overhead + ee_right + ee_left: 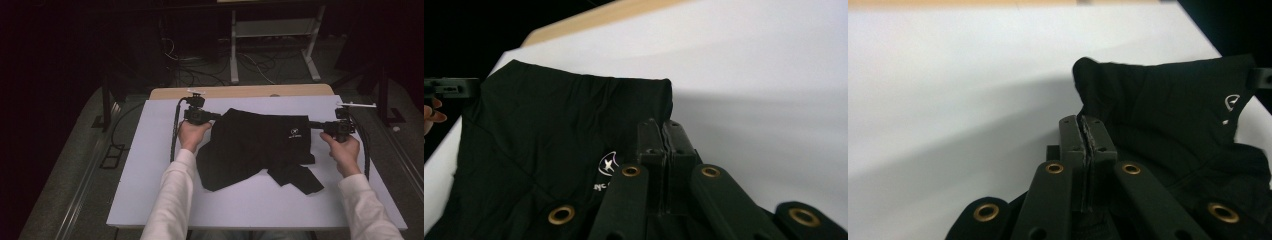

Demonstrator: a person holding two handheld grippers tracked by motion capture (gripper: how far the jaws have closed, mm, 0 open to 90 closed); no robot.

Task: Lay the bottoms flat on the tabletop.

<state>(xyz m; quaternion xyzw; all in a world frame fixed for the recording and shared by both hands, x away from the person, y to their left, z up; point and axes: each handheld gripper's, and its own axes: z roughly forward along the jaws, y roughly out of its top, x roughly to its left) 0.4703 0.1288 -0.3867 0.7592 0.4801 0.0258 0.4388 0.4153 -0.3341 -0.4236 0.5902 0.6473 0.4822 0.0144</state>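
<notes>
Black cloth, a garment (260,145) with a small white logo, lies mid-bench, its loose tail trailing toward my near edge. I have my left gripper (1083,137) and right gripper (665,140) each pinched closed on a far corner. To spread it flat I'd keep both pulls level and even, toward the bench (150,150) side edges.
</notes>
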